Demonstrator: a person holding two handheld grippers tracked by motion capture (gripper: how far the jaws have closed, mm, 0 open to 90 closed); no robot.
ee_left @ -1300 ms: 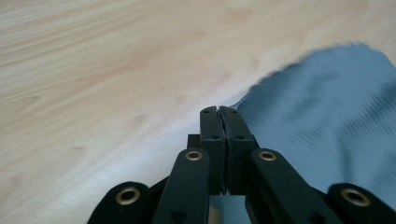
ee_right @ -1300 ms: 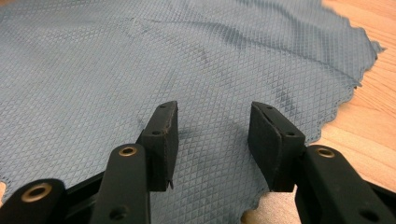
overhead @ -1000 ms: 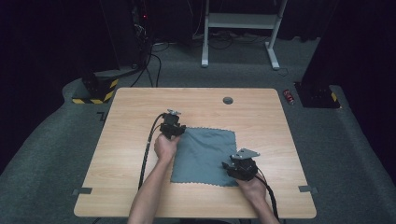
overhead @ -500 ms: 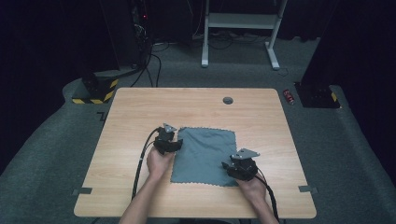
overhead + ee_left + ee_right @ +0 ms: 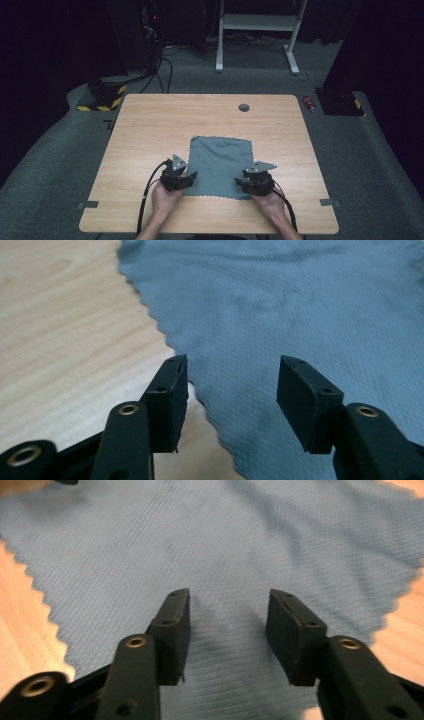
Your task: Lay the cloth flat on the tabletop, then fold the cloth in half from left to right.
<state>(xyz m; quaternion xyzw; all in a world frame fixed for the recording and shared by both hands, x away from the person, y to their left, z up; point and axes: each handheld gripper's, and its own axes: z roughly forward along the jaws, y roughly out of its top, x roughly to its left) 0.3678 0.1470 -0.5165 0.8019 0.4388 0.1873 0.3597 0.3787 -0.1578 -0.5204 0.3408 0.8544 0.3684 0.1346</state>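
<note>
Hovering over the grey cloth (image 5: 222, 162), the left gripper (image 5: 186, 176) is just widening its empty jaws; the right gripper (image 5: 247, 181) is gaping beside it, gripping nothing.

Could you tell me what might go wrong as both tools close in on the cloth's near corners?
1. The left tool straddles the cloth's zigzag edge, so it may catch only a sliver and slip.
2. The cloth lies flat on the table; the right tool, open above it, may scrape wood.

Place: a lab or test room is suggested
Floor: grey carpet (image 5: 60, 165), cables (image 5: 162, 70) laid across
Surroundings: dark racks (image 5: 130, 35), hazard-striped base (image 5: 102, 100), white frame (image 5: 255, 30)
Worktop (image 5: 150, 130): plain wood
</note>
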